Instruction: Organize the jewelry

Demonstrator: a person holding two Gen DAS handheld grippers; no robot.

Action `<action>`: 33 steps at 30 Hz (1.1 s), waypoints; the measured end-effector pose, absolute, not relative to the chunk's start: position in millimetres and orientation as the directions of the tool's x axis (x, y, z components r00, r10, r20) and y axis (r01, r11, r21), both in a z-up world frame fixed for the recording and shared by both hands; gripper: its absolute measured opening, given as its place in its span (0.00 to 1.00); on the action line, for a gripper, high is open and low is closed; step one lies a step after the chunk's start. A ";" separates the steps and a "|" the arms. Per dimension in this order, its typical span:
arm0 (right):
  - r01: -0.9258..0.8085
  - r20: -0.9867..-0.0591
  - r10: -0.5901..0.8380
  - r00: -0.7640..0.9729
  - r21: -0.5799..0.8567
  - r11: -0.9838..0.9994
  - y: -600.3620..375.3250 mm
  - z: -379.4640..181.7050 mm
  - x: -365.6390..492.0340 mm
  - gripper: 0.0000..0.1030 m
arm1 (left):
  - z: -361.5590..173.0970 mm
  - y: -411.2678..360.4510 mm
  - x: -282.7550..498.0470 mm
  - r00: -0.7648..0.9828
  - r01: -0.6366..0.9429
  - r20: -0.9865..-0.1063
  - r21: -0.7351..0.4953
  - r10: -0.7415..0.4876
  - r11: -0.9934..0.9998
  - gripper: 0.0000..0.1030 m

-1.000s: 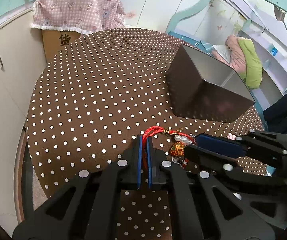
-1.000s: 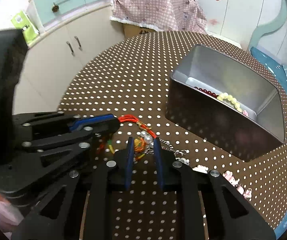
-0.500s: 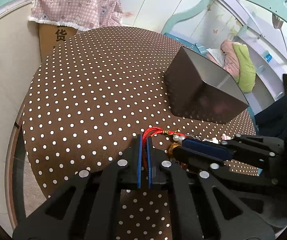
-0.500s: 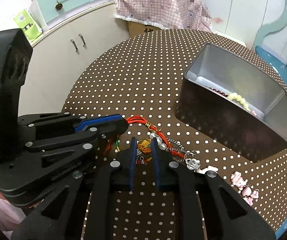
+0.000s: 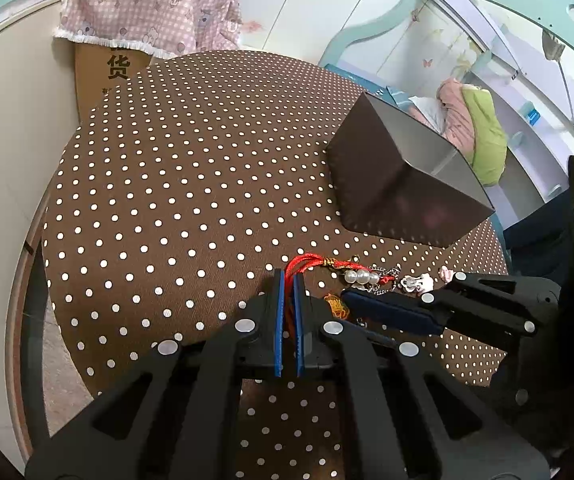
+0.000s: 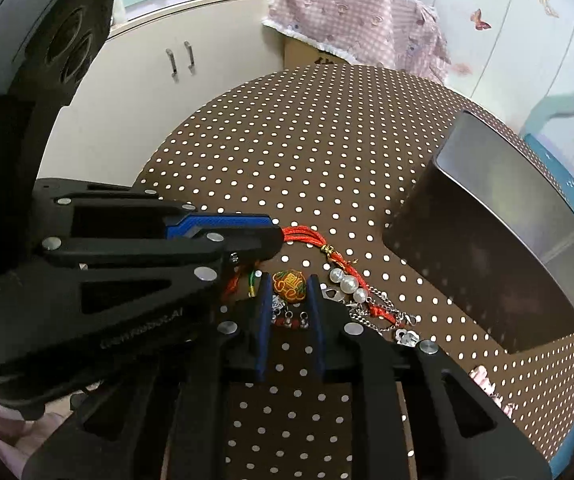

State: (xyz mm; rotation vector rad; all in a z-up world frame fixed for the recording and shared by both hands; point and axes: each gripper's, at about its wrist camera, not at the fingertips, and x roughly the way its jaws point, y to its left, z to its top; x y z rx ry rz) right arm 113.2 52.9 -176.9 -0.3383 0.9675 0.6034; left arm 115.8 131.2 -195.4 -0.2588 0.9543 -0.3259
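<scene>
A red cord charm [image 5: 314, 263] with white pearls [image 5: 361, 277] and an orange knot pendant [image 6: 289, 285] lies near the front of the dotted table. My left gripper [image 5: 288, 280] is shut on the red cord; it also shows in the right wrist view [image 6: 275, 236]. My right gripper [image 6: 289, 285] has its blue pads on both sides of the orange pendant and touches it. A silver chain [image 6: 383, 312] tangles beside the pearls [image 6: 345, 282]. The metal box [image 6: 503, 236] stands to the right.
The round table [image 5: 191, 184] has a brown dotted cloth. Small pink trinkets [image 6: 481, 376] lie near the right edge. A cardboard box under pink cloth [image 5: 143, 20] and white cabinets [image 6: 159, 80] stand beyond the table.
My right gripper has closed in around the orange pendant and both grippers have risen a little. The left gripper keeps its hold on the red cord.
</scene>
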 end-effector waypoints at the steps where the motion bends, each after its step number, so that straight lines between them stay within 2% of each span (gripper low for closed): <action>1: -0.608 -0.846 0.338 0.412 0.021 0.794 50.6 -177.7 116.0 0.16 | -194.9 130.2 115.8 0.537 0.160 -0.754 -0.351 -0.379 0.923 0.05; 11: -0.570 -0.847 0.343 0.405 0.060 0.820 36.3 -168.2 124.4 0.15 | -190.5 125.8 111.7 0.543 0.166 -0.769 -0.296 -0.337 0.941 0.04; 14: -0.543 -0.827 0.380 0.414 0.111 0.832 20.6 -156.7 127.1 0.15 | -185.8 126.7 110.0 0.546 0.172 -0.762 -0.305 -0.348 0.937 0.03; 23: -0.457 -0.773 0.376 0.511 0.126 0.880 -20.6 -127.4 125.9 0.15 | -155.9 122.1 105.0 0.592 0.193 -0.729 -0.285 -0.343 0.939 0.02; 26: -0.448 -0.750 0.396 0.530 0.148 0.882 -31.9 -118.7 122.2 0.15 | -156.2 111.3 105.0 0.566 0.224 -0.741 -0.284 -0.361 0.932 0.05; 28: -0.448 -0.742 0.401 0.538 0.152 0.881 -35.5 -116.1 118.7 0.15 | -159.7 97.0 102.7 0.547 0.256 -0.752 -0.268 -0.368 0.929 0.26; 30: -0.441 -0.738 0.403 0.541 0.159 0.883 -37.8 -115.5 119.0 0.15 | -162.3 83.4 97.7 0.538 0.290 -0.754 -0.253 -0.376 0.923 0.33; 33: -0.428 -0.738 0.406 0.539 0.175 0.887 -44.9 -117.5 118.5 0.15 | -159.6 68.6 86.5 0.535 0.372 -0.729 -0.252 -0.428 0.894 0.65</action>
